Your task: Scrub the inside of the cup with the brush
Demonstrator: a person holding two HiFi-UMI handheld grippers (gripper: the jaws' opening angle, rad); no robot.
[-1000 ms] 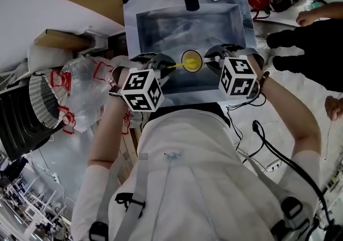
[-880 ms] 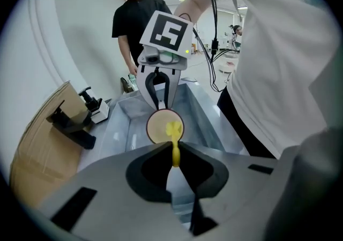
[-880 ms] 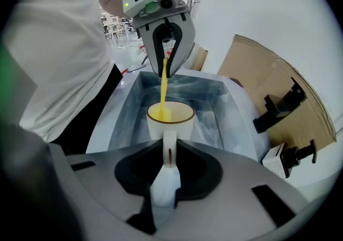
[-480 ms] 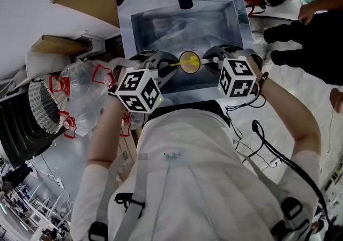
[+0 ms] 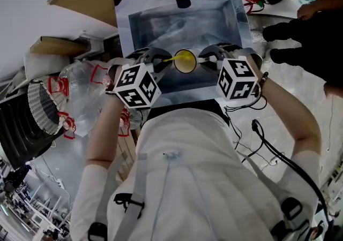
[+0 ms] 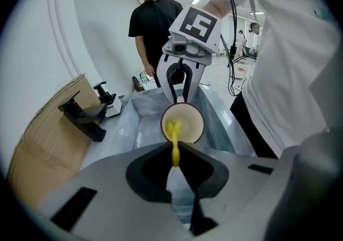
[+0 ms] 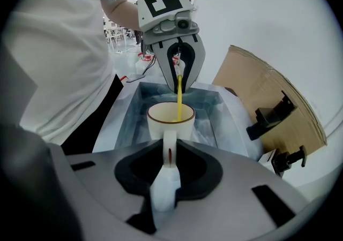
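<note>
The scrubbing step was judged to be in hand. The cup (image 7: pixel 170 119) was held above the grey basin (image 5: pixel 139 31), towards its near edge, by the right gripper (image 7: pixel 167 154), whose jaws were clamped on the cup's handle. The yellow brush (image 6: pixel 173 138) was pinched by its handle between the jaws of the left gripper (image 6: pixel 172 155), and its head was set deep inside the cup. For the next move, the head would need to be pressed to the inner wall and worked round while the cup was held steady. Nothing but the brush head was seen in the cup. Whether water lay in the basin could not be told.
</note>
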